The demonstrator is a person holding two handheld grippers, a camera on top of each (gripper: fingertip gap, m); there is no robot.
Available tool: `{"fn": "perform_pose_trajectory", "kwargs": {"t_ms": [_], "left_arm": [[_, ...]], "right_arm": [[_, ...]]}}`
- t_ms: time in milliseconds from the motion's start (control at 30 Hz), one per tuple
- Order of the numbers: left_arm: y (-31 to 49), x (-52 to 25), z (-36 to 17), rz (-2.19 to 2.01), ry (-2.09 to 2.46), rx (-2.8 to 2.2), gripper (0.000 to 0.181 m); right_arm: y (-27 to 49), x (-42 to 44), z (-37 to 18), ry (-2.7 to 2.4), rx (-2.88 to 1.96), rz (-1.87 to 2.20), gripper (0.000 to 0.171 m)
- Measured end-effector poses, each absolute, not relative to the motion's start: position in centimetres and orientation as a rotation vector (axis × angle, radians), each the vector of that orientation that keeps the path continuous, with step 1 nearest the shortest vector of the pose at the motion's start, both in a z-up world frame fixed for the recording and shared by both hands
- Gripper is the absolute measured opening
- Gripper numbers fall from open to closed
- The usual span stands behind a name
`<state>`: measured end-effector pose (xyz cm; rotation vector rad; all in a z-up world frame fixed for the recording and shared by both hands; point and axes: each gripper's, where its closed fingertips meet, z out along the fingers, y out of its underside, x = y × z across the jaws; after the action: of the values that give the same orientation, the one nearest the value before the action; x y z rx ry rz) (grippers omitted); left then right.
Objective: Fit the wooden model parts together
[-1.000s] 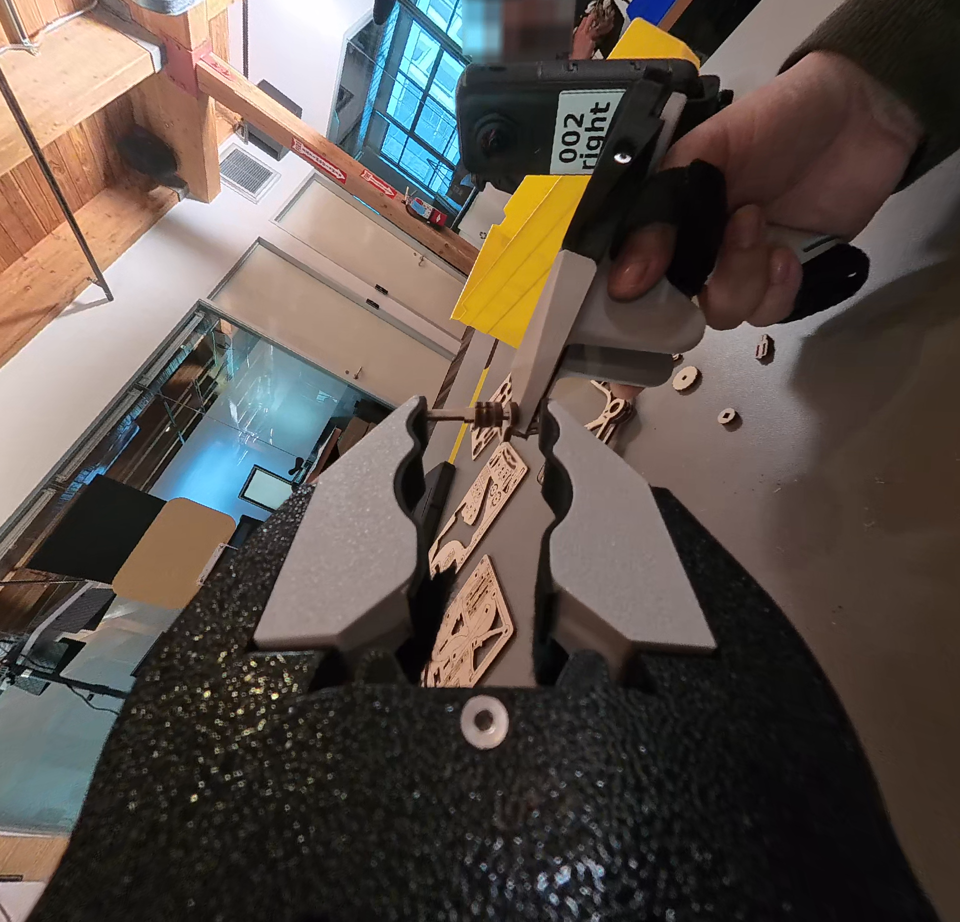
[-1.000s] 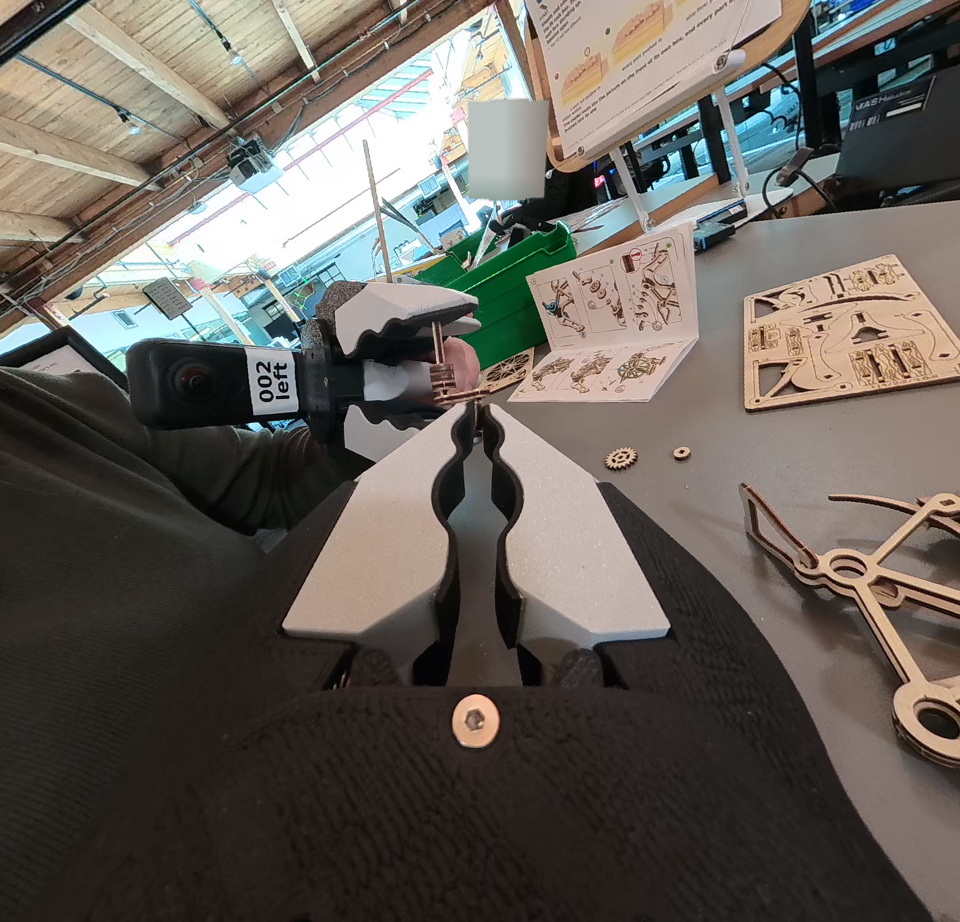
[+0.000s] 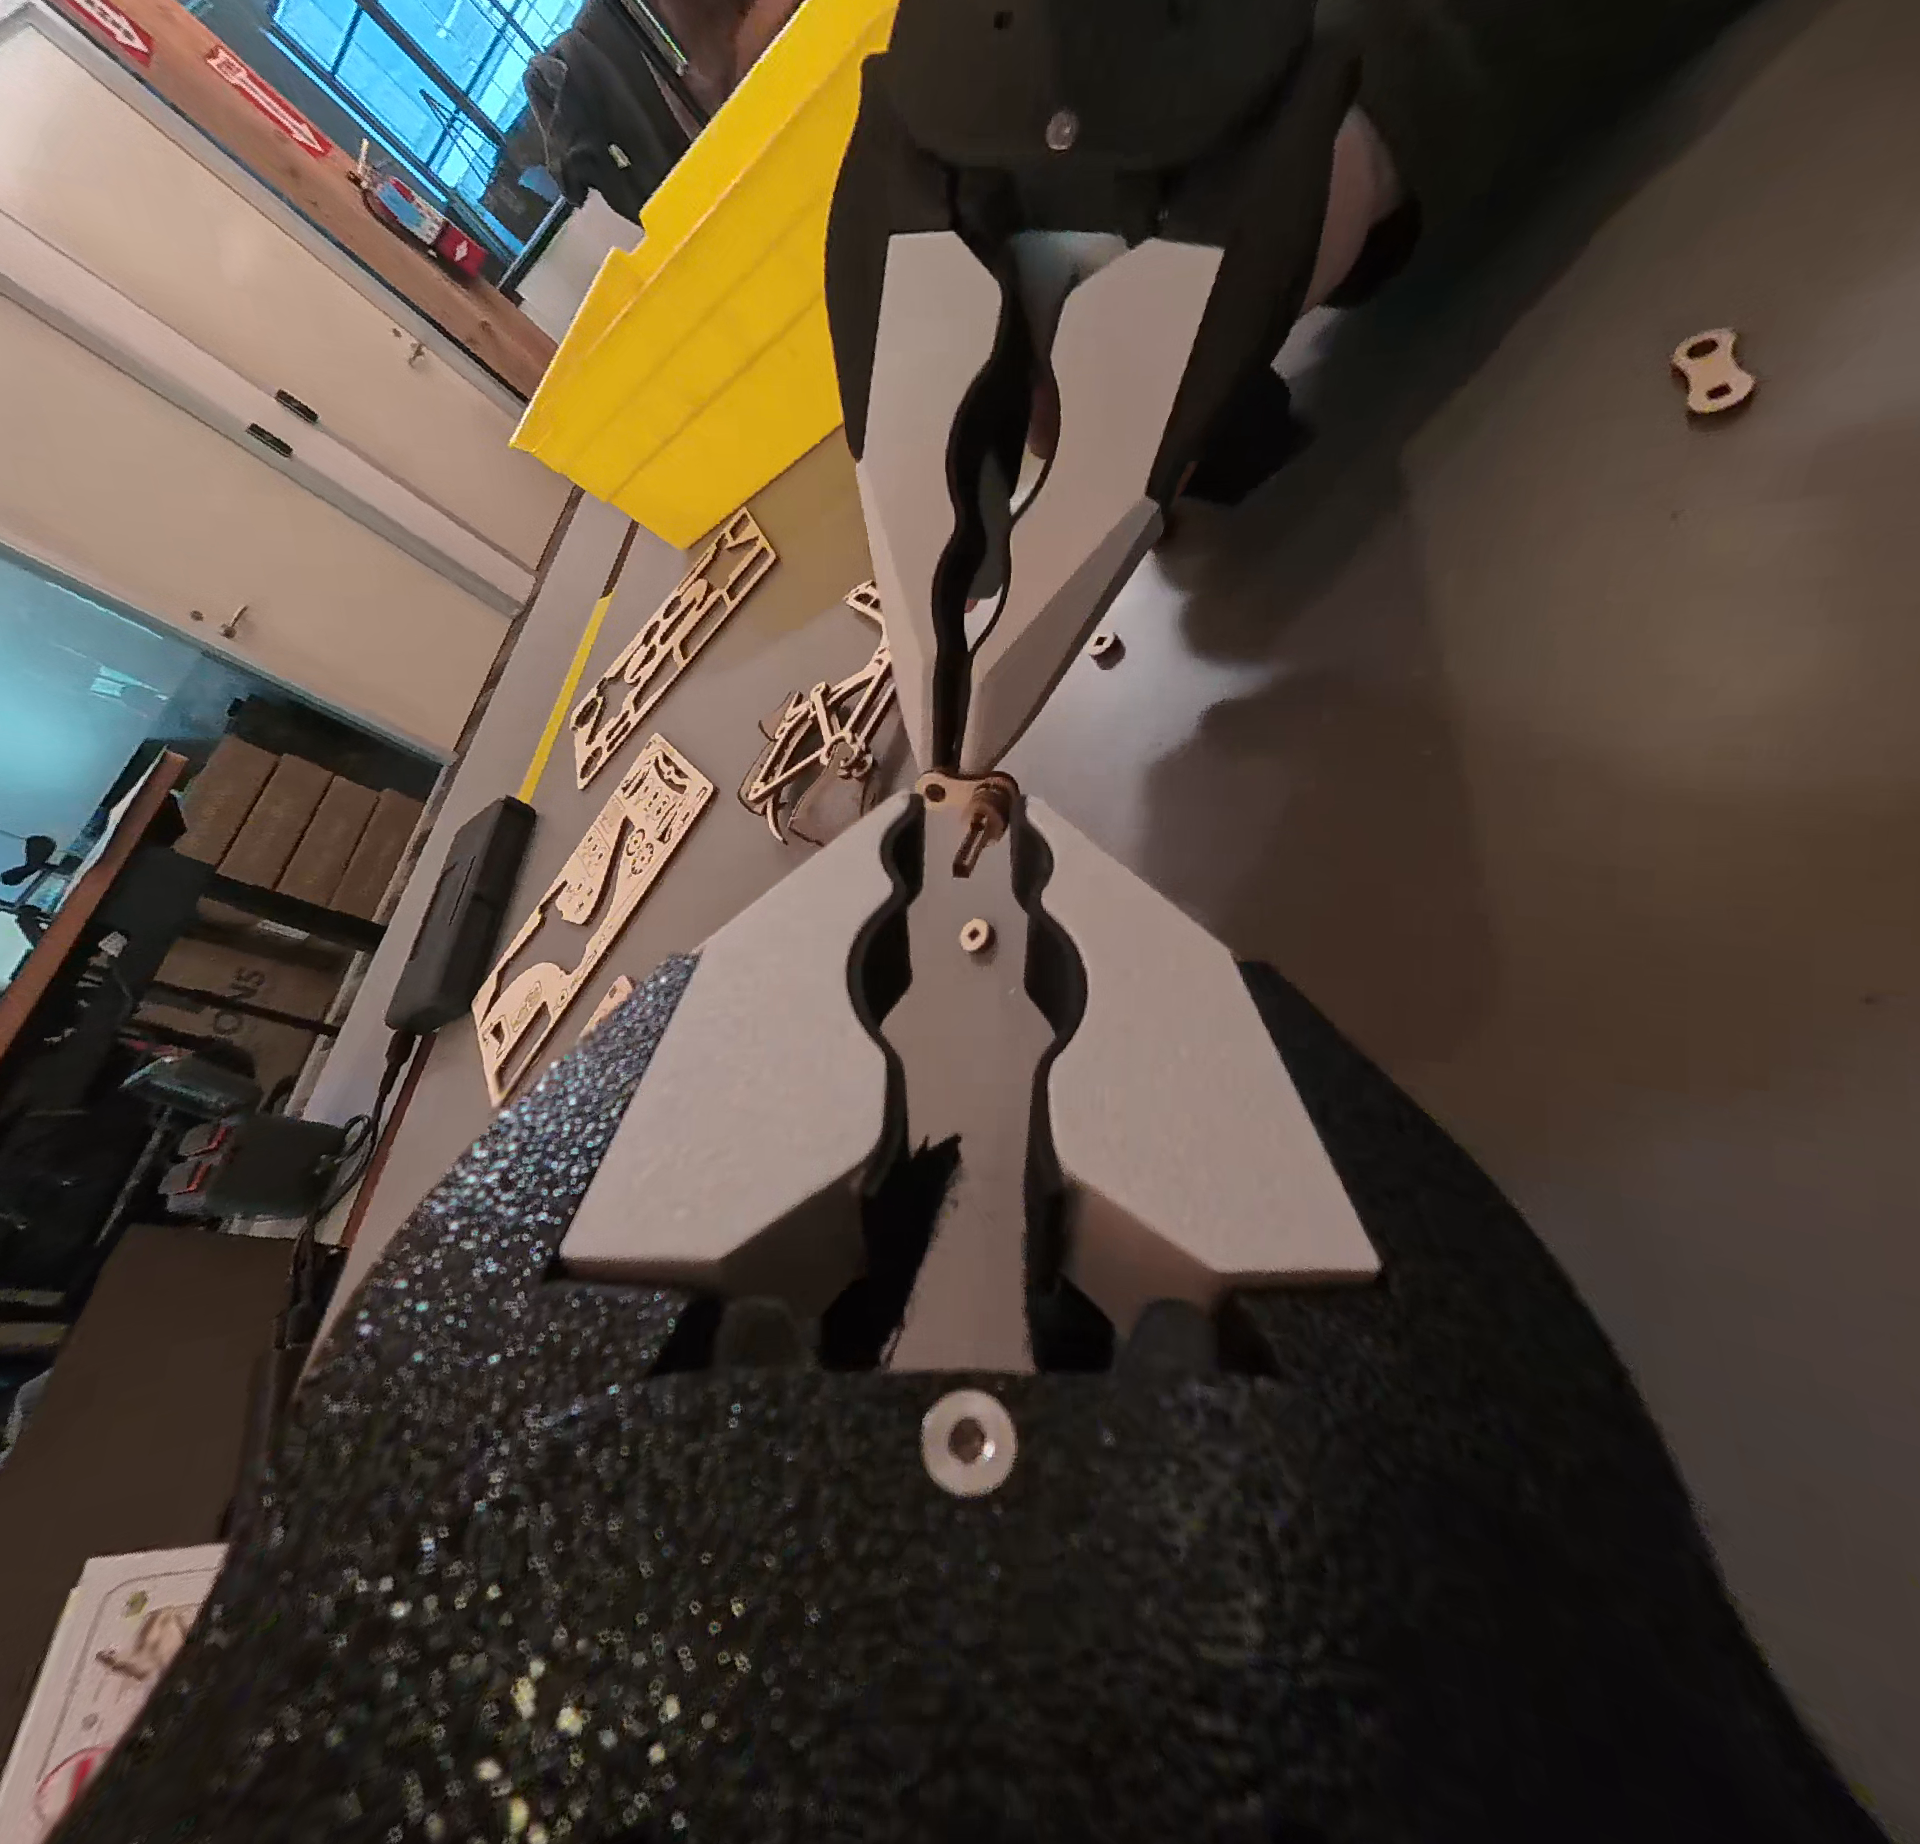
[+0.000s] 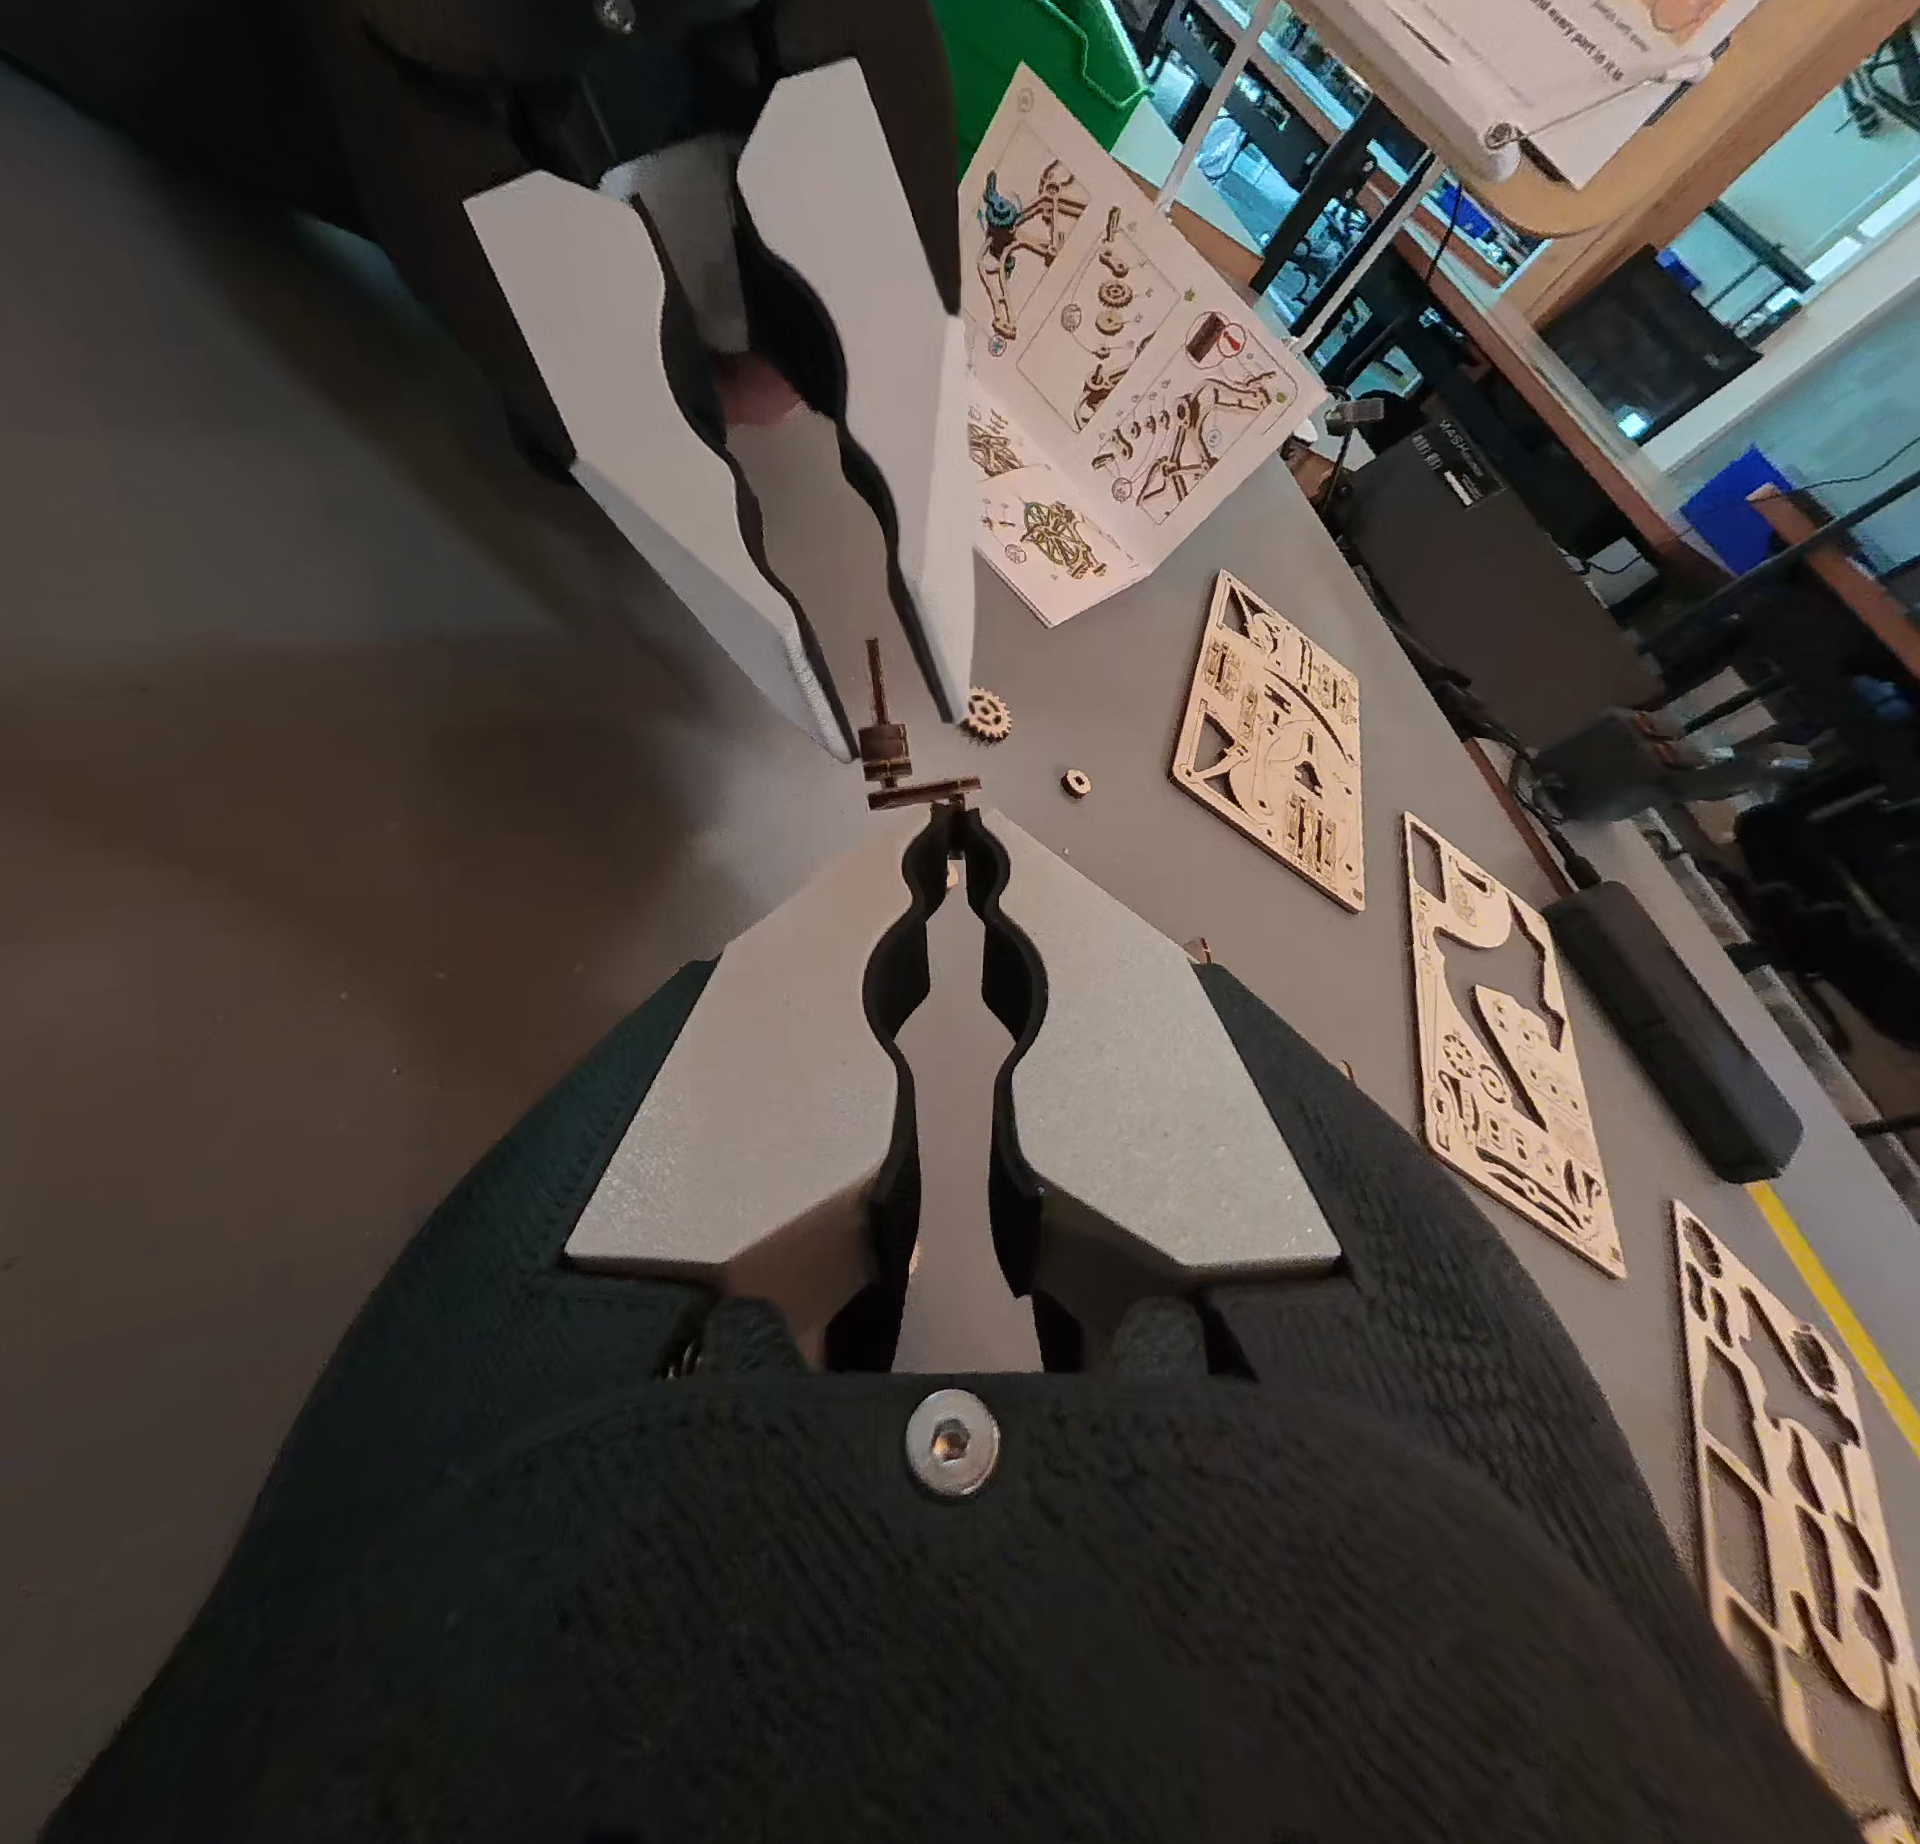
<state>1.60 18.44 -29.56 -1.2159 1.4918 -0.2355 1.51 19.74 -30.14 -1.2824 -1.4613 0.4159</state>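
A: Two grippers tip to tip above the desk [image 4: 312,755]. Right gripper [image 4: 951,826] pressed together, pinching a flat wooden link [image 4: 925,792] at its very tips.

B: Noted. Left gripper [image 4: 899,729]?

A: Jaws a little apart, tips either side of a small axle with stacked discs [image 4: 885,745]. Cannot tell whether the pads actually press it. Axle end-on against the link, both clear of the desk.

B: Farther out?

A: Small gear [image 4: 985,714] just beside the left fingertips, lying flat. Tiny washer [image 4: 1077,782] near it. Open instruction booklet [image 4: 1122,360] behind those, green bin [image 4: 1018,7] beyond.

B: Sheets?

A: Several laser-cut part sheets [image 4: 1268,745] in a row toward the desk edge, some slots already punched out. Black power brick [image 4: 1673,1036] alongside. Opposite way: partly built frame [image 3: 821,745], yellow bin [image 3: 727,319], one loose bone-shaped piece [image 3: 1712,386] well apart.
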Motion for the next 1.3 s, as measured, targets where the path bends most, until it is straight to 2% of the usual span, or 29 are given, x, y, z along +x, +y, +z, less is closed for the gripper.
{"fn": "perform_pose_trajectory", "kwargs": {"t_ms": [300, 533, 667, 833, 1300], "left_arm": [[18.2, 0.7, -29.5, -0.21, 1.535, -1.203, 0.003], [18.2, 0.6, -29.7, -0.19, 1.556, -1.194, 0.003], [18.2, 0.4, -29.9, -0.178, 1.565, -1.194, 0.009], [18.1, 0.5, -30.2, -0.173, 1.58, -1.197, 0.0], [19.2, 0.0, -30.1, -0.194, 1.509, -1.289, 0.004]], "right_arm": [[19.7, 1.6, -30.2, -1.466, -1.277, 0.418, 0.001], [19.7, 1.5, -30.5, -1.479, -1.274, 0.412, 0.0], [19.5, 1.4, -30.7, -1.492, -1.265, 0.402, 0.0], [19.4, 1.3, -30.7, -1.49, -1.269, 0.418, 0.0], [20.1, 1.7, -31.6, -1.514, -1.329, 0.377, 0.001]]}}
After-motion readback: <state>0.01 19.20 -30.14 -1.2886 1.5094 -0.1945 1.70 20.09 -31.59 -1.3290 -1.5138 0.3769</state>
